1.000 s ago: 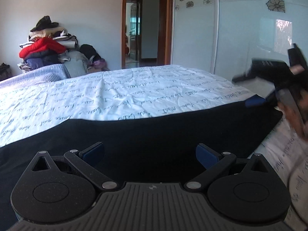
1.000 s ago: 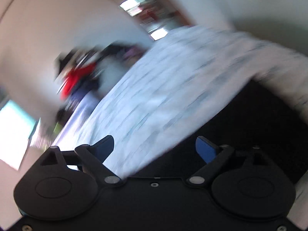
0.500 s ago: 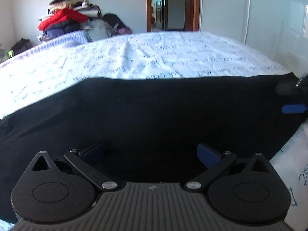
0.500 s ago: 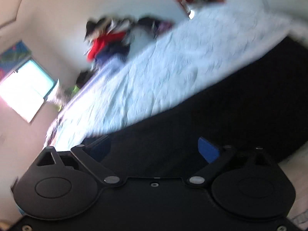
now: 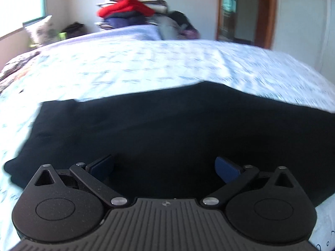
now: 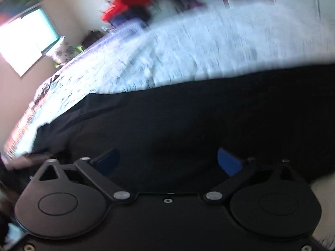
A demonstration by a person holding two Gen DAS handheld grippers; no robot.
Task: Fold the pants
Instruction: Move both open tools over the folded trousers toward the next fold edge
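The black pants lie flat on the near part of the bed, their far edge short of the bed's middle. My left gripper hangs over them, jaws released, nothing between the pads. My right gripper is opening, likewise empty. Compared with a second ago, both views have swung toward the pants' left end, which now shows. I judge the next grasp targets that end. The clothes pile sits beyond the bed.
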